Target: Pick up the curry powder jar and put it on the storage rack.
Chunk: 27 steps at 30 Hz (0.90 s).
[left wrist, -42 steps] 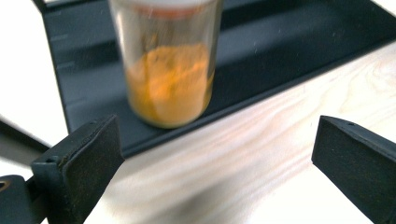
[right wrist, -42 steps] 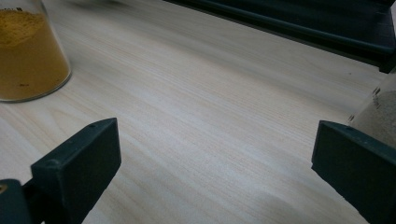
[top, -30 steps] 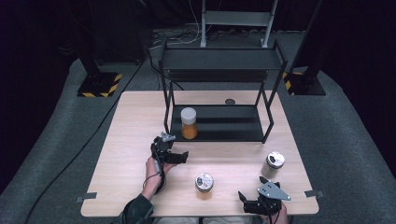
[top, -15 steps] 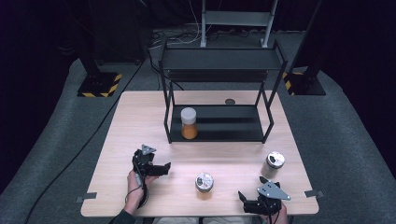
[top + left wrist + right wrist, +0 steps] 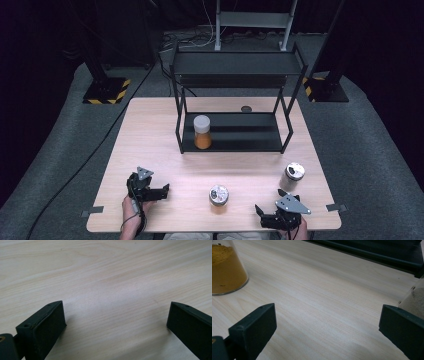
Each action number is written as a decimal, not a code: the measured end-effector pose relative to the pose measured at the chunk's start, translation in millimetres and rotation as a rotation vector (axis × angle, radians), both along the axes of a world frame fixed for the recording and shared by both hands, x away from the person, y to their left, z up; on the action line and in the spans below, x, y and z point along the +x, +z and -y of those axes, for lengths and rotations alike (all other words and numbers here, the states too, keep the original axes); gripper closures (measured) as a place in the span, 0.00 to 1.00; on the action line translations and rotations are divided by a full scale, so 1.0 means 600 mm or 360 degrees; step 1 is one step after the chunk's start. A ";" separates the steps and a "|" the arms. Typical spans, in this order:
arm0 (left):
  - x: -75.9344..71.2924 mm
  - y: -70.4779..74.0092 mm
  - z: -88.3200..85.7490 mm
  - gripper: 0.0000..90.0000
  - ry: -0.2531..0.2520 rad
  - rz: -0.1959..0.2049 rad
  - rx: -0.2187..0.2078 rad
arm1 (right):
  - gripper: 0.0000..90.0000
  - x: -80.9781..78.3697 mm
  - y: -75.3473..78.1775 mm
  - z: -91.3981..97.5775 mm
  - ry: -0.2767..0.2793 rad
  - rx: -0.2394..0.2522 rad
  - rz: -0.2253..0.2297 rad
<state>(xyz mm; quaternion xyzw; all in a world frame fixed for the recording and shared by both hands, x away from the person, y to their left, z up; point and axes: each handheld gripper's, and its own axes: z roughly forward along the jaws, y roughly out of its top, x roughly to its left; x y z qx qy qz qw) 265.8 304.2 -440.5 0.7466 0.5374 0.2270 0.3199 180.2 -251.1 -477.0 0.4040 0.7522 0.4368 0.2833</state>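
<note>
Near the front edge of the desk [image 5: 150, 130], about midway along it, stands a small jar [image 5: 218, 195] of orange-yellow powder with a shiny lid — the thing closest to both grippers. It looks like glass: rigid, smooth and probably slippery, light enough for one gripper, yet breakable if knocked over or squeezed hard. The straight side wall below the lid seems the best place to take hold, with the jaws set level across it.

The left gripper [image 5: 162, 190] sits toward the front left corner, pointing at the jar but well apart from it; its jaws stand wide, with nothing between them except bare wood. The right gripper [image 5: 259, 210] lies near the front right corner, also spread wide and empty. In the right gripper view the jar shows at upper left, while a second jar [image 5: 293, 173] of pale powder — standing by the right edge — peeks up behind the right-hand jaw. A third jar [image 5: 202, 131] already stands on the lower shelf of the black rack [image 5: 235, 62] at the back.
</note>
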 end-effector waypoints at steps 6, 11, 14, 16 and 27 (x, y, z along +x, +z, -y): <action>-0.005 -0.001 -0.006 0.01 -0.0023 0.0003 -0.0002 | 0.00 0.000 0.000 -0.001 -0.0009 0.0000 -0.0001; -0.002 0.000 -0.014 0.00 -0.0070 -0.0002 0.0002 | 0.00 -0.001 0.000 -0.003 -0.0024 0.0005 -0.0001; 0.003 0.000 -0.022 0.00 -0.0110 -0.0002 0.0000 | 0.00 0.000 0.001 -0.004 -0.0027 0.0002 -0.0007; 0.004 0.000 -0.023 0.00 -0.0115 -0.0003 0.0001 | 0.00 0.000 0.001 -0.004 -0.0027 0.0003 -0.0010; 0.005 0.000 -0.020 0.00 -0.0108 -0.0002 0.0001 | 0.00 0.001 0.002 -0.004 -0.0032 0.0004 -0.0015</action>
